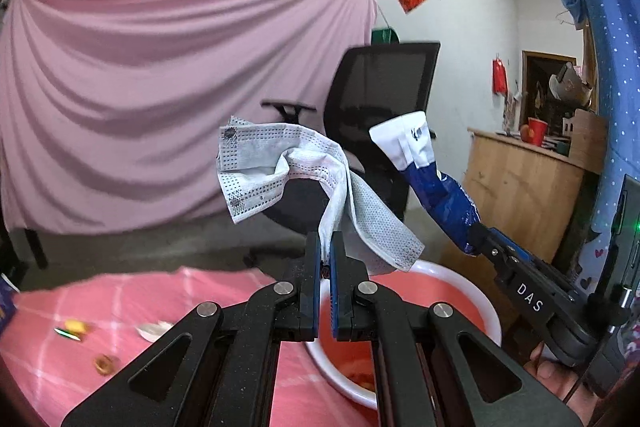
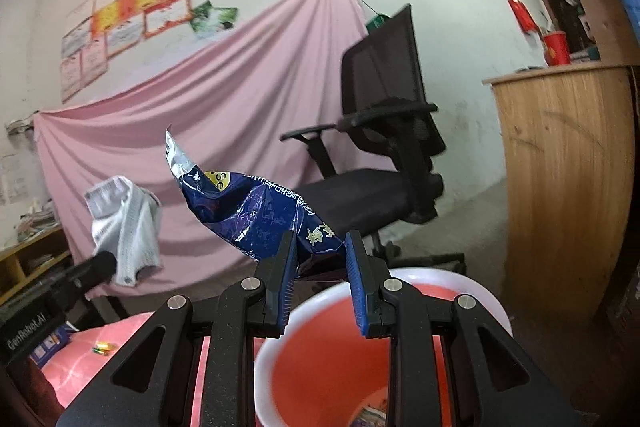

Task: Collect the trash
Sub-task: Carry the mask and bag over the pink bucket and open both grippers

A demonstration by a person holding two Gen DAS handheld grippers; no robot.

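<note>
My left gripper point(image 1: 328, 253) is shut on a crumpled white face mask point(image 1: 288, 163) and holds it up above the near rim of a red basin with a white rim point(image 1: 476, 291). My right gripper point(image 2: 320, 247) is shut on a crumpled blue snack bag point(image 2: 256, 211) held above the same basin point(image 2: 472, 287). In the left wrist view the right gripper point(image 1: 476, 241) and its bag point(image 1: 436, 183) are at the right. In the right wrist view the mask point(image 2: 128, 227) hangs at the left. Some trash lies in the basin's bottom.
A pink checked cloth point(image 1: 120, 307) covers the table, with small wrappers point(image 1: 76, 329) and scraps on it. A black office chair point(image 2: 384, 147) stands behind the basin. A wooden counter point(image 2: 568, 167) with a red cup point(image 2: 557, 47) is at the right. A pink sheet point(image 1: 140, 107) hangs behind.
</note>
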